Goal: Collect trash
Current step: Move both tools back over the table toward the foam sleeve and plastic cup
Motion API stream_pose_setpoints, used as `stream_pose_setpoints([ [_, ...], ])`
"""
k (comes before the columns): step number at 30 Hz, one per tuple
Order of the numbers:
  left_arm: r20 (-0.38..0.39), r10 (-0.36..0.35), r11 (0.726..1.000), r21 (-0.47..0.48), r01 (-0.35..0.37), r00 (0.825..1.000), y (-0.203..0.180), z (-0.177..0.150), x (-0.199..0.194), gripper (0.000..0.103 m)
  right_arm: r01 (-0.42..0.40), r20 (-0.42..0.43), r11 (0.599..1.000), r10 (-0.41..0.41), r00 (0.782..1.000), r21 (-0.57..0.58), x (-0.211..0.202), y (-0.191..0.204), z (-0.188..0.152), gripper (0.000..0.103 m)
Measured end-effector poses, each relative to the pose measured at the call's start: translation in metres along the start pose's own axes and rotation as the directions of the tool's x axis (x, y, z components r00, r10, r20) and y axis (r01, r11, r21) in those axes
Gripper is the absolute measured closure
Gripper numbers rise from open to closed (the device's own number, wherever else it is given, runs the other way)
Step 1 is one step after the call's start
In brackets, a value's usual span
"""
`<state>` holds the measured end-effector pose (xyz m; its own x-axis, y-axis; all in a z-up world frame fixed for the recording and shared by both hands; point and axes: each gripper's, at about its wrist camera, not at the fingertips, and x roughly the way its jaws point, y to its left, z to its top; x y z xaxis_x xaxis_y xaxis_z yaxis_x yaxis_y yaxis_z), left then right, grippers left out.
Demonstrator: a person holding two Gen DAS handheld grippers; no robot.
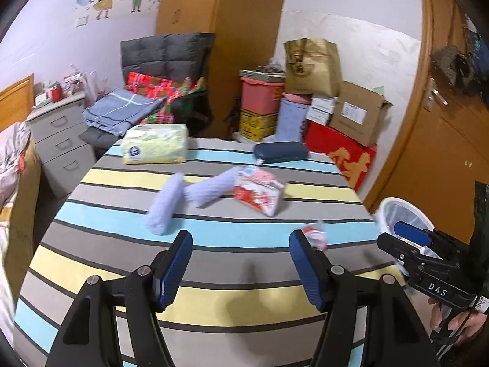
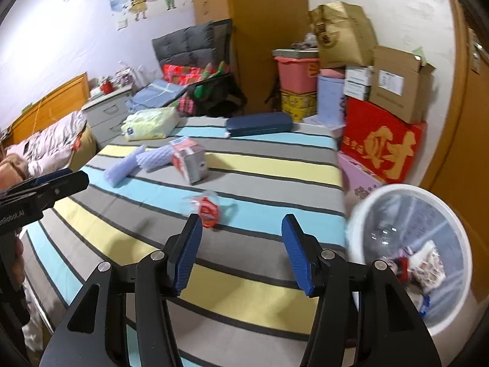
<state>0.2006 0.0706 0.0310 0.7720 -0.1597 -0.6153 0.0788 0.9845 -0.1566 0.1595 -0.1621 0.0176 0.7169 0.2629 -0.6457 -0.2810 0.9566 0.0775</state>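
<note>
Fingers of both grippers are spread wide, with nothing between the blue pads. The left gripper (image 1: 240,264) hovers over the near part of the striped table (image 1: 214,299); its right-hand finger (image 1: 305,269) stands just in front of the wrapper (image 1: 314,235). The right gripper (image 2: 243,252) hovers at the table's right side; its left-hand finger (image 2: 186,257) lies just in front of the same wrapper (image 2: 205,206).

The wrapper is a crumpled clear piece with red print. It lies on a light blue stripe near the right edge of the table.

A small carton (image 1: 259,190), printed red and white, lies on its side farther back, near the middle of the table. Two pale purple foam sleeves (image 1: 189,197) lie to its left, one touching the carton.

The white bin (image 2: 409,253) stands off the table's right edge, close beside the right gripper. It is lined with a clear bag and holds some packaging at the bottom.

At the far edge of the table lie a pack of tissues (image 1: 154,143) on the left and a dark blue case (image 1: 280,152) on the right.

Behind the table stand stacked cardboard boxes (image 1: 357,113), a pink tub (image 1: 259,96) and a brown paper bag (image 1: 311,65).
</note>
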Motion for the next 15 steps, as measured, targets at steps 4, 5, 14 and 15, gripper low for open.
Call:
stream_pose_setpoints([
  [4, -0.013, 0.025, 0.999, -0.028, -0.026, 1.000, 0.023, 0.000, 0.007, 0.037, -0.015, -0.034, 1.000, 0.014, 0.999, -0.019, 0.015, 0.010, 0.004, 0.046],
  [5, -0.015, 0.032, 0.999, -0.029, -0.032, 0.999, 0.029, 0.000, 0.008, 0.037, -0.020, -0.040, 1.000, 0.019, 0.999, -0.019, 0.018, 0.011, 0.004, 0.046],
  [14, -0.044, 0.077, 0.994, -0.070, -0.080, 0.996, 0.067, 0.005, 0.029, 0.037, -0.054, -0.076, 0.995, 0.047, 0.996, -0.087, 0.046, 0.031, 0.012, 0.042],
  [15, -0.046, 0.074, 0.994, -0.073, -0.078, 0.996, 0.071, 0.006, 0.033, 0.037, -0.059, -0.070, 0.993, 0.052, 0.996, -0.106, 0.048, 0.034, 0.014, 0.042],
])
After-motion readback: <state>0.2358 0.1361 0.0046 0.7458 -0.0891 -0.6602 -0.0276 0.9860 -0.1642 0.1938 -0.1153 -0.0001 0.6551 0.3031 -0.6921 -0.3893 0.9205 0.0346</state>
